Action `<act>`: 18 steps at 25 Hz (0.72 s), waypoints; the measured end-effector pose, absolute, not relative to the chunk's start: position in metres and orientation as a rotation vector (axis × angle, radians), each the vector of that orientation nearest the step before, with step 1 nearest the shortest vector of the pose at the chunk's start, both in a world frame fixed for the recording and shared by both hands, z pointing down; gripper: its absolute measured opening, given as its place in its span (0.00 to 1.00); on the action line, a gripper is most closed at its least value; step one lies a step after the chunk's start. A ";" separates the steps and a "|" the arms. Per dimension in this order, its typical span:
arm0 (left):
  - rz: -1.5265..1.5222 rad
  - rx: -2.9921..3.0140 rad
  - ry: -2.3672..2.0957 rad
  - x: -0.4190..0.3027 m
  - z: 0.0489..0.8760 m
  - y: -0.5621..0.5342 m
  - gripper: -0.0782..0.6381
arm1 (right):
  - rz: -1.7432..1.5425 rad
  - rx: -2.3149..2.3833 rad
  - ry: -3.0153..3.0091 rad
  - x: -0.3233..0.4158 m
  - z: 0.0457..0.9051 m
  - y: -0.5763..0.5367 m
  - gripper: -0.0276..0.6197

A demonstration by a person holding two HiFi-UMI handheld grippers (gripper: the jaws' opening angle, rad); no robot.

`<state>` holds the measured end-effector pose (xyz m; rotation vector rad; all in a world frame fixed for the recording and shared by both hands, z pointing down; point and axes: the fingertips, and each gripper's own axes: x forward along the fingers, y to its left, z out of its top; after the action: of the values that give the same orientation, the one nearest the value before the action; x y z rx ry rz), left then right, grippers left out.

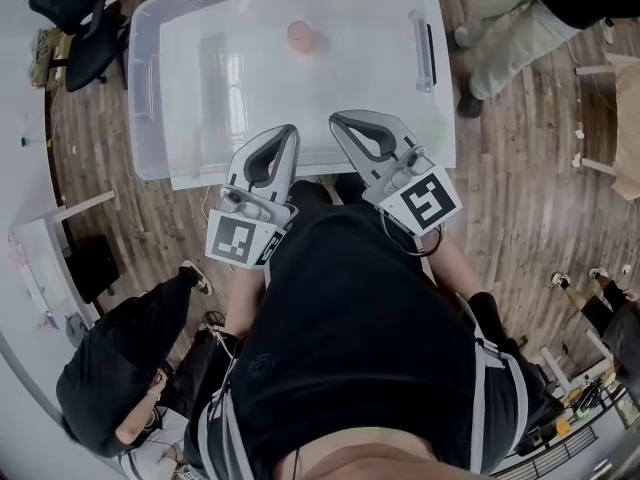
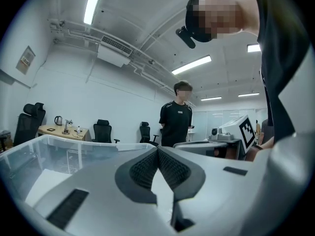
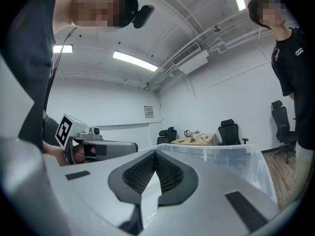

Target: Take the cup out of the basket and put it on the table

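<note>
Pink and small, the cup point(image 1: 303, 36) sat on the floor of the clear plastic storage bin point(image 1: 142, 88), close to the bin's far wall and about midway along it, well apart from both grippers. It showed only as a soft blur, so whether it stood upright or lay on its side could not be told. The left gripper point(image 1: 290, 131) and the right gripper point(image 1: 338, 120) hung side by side over the bin's near edge, each with its fingers pressed together on nothing, as both gripper views confirmed. The cup looked light and stiff, probably smooth plastic, so it would likely lift easily but could slip or skid away from a glancing touch. A sound hold would probably be across the wall at the rim, one finger inside and one outside, or around the body if it lay tipped; the fingers would need to part first.
</note>
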<state>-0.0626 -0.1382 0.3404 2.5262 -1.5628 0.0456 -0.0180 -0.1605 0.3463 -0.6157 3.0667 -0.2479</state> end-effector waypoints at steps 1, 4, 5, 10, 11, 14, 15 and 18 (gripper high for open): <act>0.047 2.520 -1.566 -0.065 0.342 -0.139 0.13 | -0.253 -0.612 3.070 -0.020 0.348 -0.162 0.07; 0.048 2.506 -1.572 -0.074 0.345 -0.145 0.13 | -0.267 -0.613 3.097 -0.027 0.357 -0.168 0.07; 0.045 2.504 -1.570 -0.077 0.345 -0.148 0.13 | -0.266 -0.615 3.106 -0.030 0.359 -0.170 0.07; 0.033 2.521 -1.534 -0.091 0.346 -0.162 0.13 | -0.264 -0.659 3.134 -0.044 0.364 -0.183 0.07; 0.026 2.533 -1.528 -0.094 0.345 -0.165 0.13 | -0.263 -0.673 3.152 -0.046 0.368 -0.185 0.07; 0.020 2.546 -1.506 -0.102 0.342 -0.172 0.13 | -0.253 -0.712 3.191 -0.052 0.374 -0.195 0.07; 0.020 2.545 -1.499 -0.105 0.342 -0.173 0.13 | -0.255 -0.725 3.201 -0.055 0.375 -0.198 0.07; 0.020 2.554 -1.480 -0.114 0.343 -0.179 0.13 | -0.258 -0.726 3.239 -0.066 0.380 -0.205 0.07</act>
<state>-0.1143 -0.1793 0.3427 2.5539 -1.4804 0.0203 -0.0661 -0.2046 0.3800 -0.7264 3.2391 -0.2579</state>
